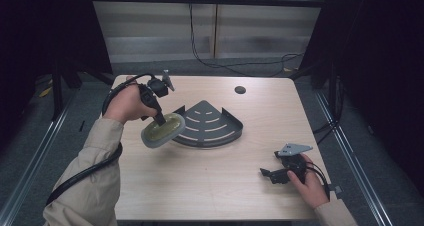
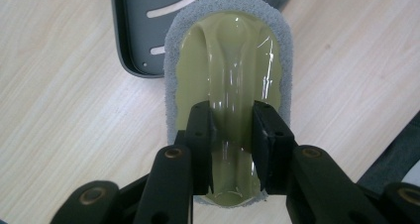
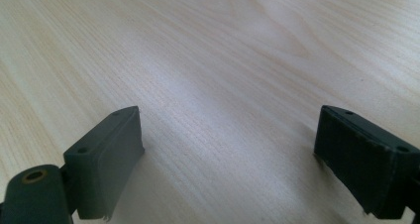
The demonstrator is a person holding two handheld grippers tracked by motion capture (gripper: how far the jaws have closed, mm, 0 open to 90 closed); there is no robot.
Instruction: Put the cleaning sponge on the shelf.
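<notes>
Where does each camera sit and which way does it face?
High view: above the person's side, looking forward and down on the table; forearms, hands, both grippers show.
Left gripper view: on the left gripper, looking along its jaws shut on the sponge by the rack.
Right gripper view: on the right gripper, jaws open over bare table.
Shared: the high and left gripper views both show sponge and rack.

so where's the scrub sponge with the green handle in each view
High view: the scrub sponge is left of centre, held in the left gripper at the corner shelf rack's left edge.
Left gripper view: centre, its green grip pinched between the jaws.
Right gripper view: bare table, no sponge.
Shared landmark: the grey corner shelf rack.
</notes>
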